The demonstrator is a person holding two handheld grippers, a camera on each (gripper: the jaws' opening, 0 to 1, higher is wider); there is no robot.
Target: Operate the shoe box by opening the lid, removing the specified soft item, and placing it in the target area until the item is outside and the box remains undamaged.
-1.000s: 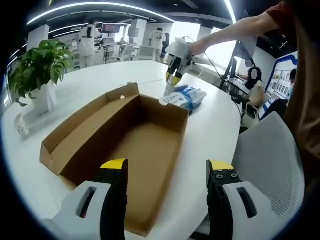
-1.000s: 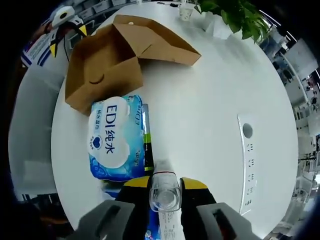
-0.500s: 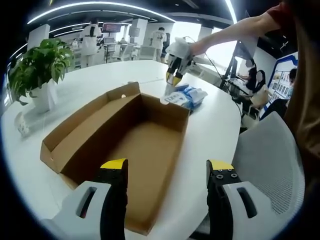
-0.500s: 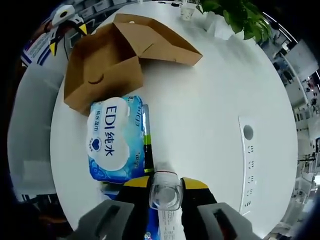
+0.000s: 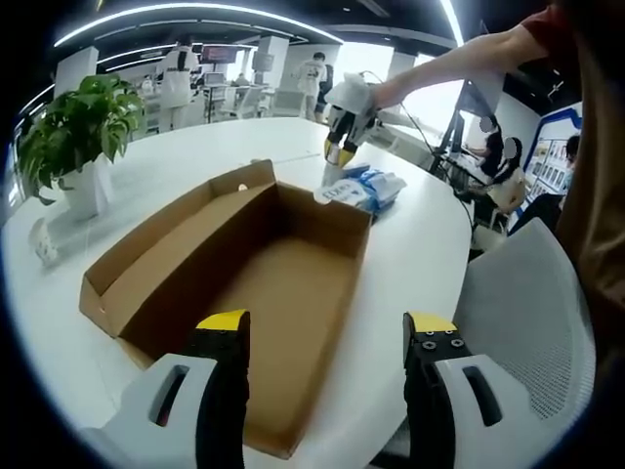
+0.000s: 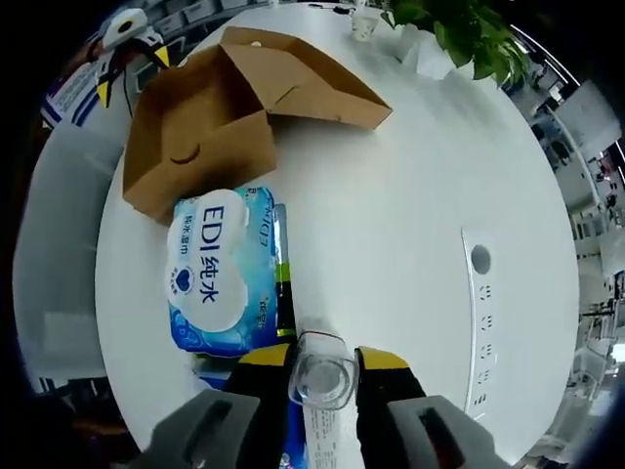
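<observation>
An open, empty brown shoe box (image 5: 283,293) lies on the white round table, its lid flap folded out to the left. My left gripper (image 5: 327,327) hovers open over the box's near end. Beyond the far end lies a blue wipes pack (image 5: 363,188). A person's hand holds my right gripper (image 5: 340,149) just above it. In the right gripper view, the pack (image 6: 217,274) rests flat on the table beside the box (image 6: 200,137). My right gripper (image 6: 320,357) is shut on a clear flap of the pack's wrapper. The left gripper (image 6: 127,49) shows past the box.
A potted green plant (image 5: 73,122) and a small white cup (image 5: 44,244) stand at the table's left side. A grey mesh chair (image 5: 527,293) sits at the right edge. A cable port (image 6: 479,259) is set into the tabletop. People stand in the office behind.
The right gripper view has drifted slightly, so the pack sits a little lower and further left in it. The left gripper and box look the same.
</observation>
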